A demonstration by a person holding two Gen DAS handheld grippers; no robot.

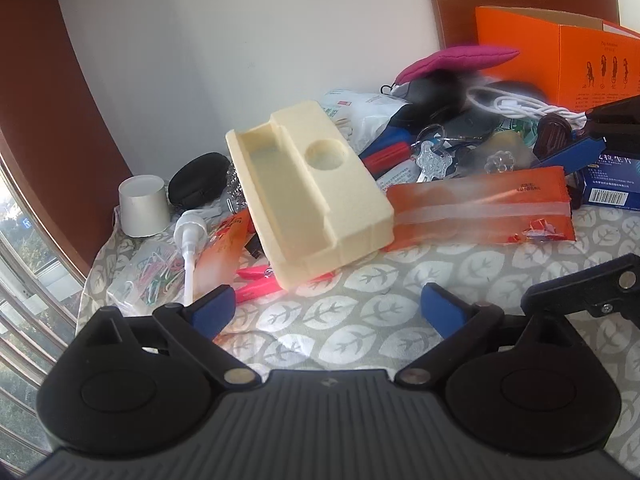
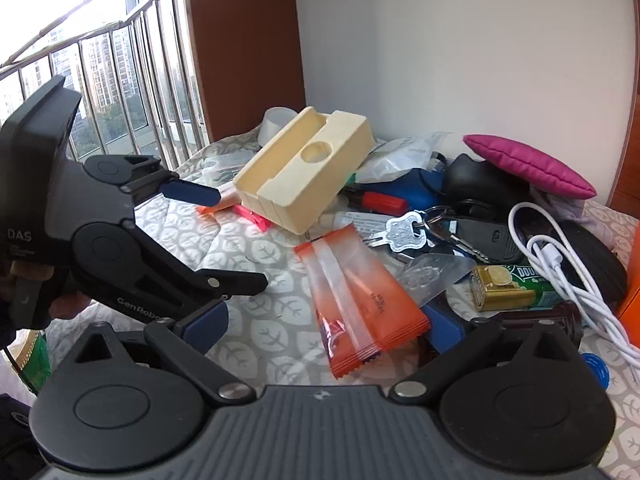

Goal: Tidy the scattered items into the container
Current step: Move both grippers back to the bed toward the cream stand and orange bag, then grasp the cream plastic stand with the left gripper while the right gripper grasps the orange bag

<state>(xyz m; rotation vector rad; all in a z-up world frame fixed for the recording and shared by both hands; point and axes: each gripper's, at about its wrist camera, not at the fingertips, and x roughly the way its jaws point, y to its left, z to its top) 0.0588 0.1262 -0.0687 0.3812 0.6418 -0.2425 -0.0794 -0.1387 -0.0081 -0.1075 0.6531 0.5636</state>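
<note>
- Left wrist view: the left hand-held gripper (image 1: pixel 328 306) is spread, holding nothing, above the leaf-patterned cloth (image 1: pixel 360 320). The cream foam tray (image 1: pixel 308 196) lies ahead; the orange box (image 1: pixel 560 56) stands far right.
- Right wrist view: the right hand-held gripper (image 2: pixel 324 322) is spread around the orange packet (image 2: pixel 360 300).

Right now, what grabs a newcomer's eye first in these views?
The pale cream moulded foam tray with a round hole, tilted over the clutter mid-table. Then the orange-and-clear plastic snack wrapper, flat on the leaf-print cloth in front of the open right gripper. At the back right stand a bright orange cardboard box and a magenta padded pouch.
</note>
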